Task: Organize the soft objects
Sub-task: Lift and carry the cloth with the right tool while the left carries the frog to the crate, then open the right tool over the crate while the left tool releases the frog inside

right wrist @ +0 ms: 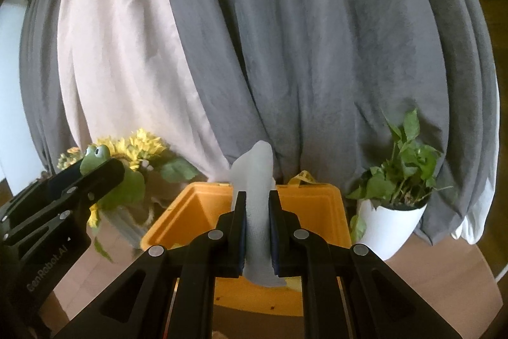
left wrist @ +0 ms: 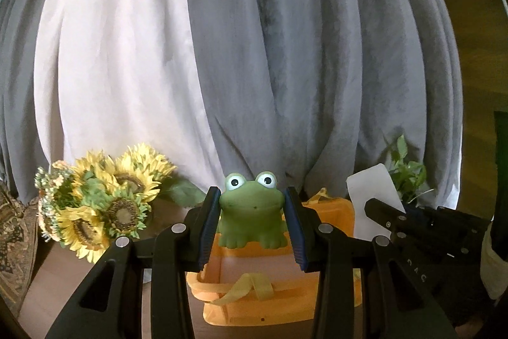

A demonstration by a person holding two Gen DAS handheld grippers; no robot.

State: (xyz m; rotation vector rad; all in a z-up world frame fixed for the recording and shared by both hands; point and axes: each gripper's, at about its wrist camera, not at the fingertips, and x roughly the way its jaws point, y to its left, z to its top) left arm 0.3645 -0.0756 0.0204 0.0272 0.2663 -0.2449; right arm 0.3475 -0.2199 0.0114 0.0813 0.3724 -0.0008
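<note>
Left gripper (left wrist: pixel 253 220): clamped on the frog toy (left wrist: pixel 252 212), pads pressed on both flanks; toy is held upright above the orange bin (left wrist: pixel 330 213).
Right gripper (right wrist: pixel 257 226): closed on a pale folded cloth (right wrist: pixel 255 180), which is held on end over the same bin.
Reason, judged: both soft items are positioned for dropping into the bin.
Surface: a brown wooden table (right wrist: pixel 428 269) is seen under the bin.
Room: grey and white curtains (left wrist: pixel 285 53) are hung behind; sunflowers (left wrist: pixel 104 196) at the left, a potted plant (right wrist: pixel 397 189) at the right.
</note>
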